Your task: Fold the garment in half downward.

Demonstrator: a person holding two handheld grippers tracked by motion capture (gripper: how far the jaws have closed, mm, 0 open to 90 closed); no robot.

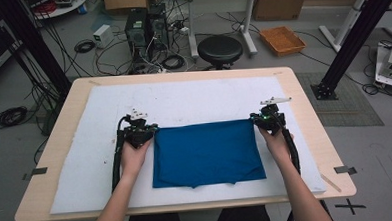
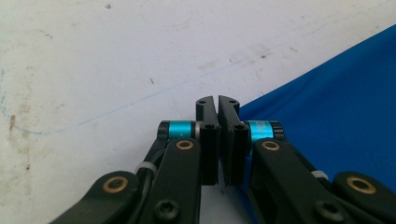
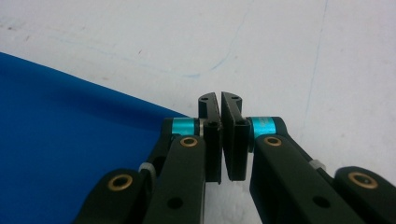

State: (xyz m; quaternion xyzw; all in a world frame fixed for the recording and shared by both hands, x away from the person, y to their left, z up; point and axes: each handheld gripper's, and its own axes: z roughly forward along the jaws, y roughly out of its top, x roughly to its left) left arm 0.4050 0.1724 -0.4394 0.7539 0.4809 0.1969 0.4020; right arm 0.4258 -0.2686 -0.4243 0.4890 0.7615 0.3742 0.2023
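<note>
A blue cloth [image 1: 206, 152] lies flat on the white mat [image 1: 183, 96], its far edge stretched straight between the two grippers. My left gripper [image 1: 153, 128] sits at the cloth's far left corner, jaws pressed together on that corner. In the left gripper view the left gripper [image 2: 217, 100] is shut, and the blue cloth [image 2: 336, 107] runs up to its right jaw. My right gripper [image 1: 254, 119] is at the far right corner. In the right gripper view the right gripper [image 3: 219, 95] is shut too, with the blue cloth [image 3: 70, 121] meeting its left jaw.
The mat covers most of a wooden table [image 1: 304, 111]. Beyond the table's far edge stand a black stool [image 1: 220, 50], computer towers [image 1: 145, 27] with loose cables, and an orange tray [image 1: 282, 40] on the floor. Black frame posts [image 1: 353, 38] rise at both sides.
</note>
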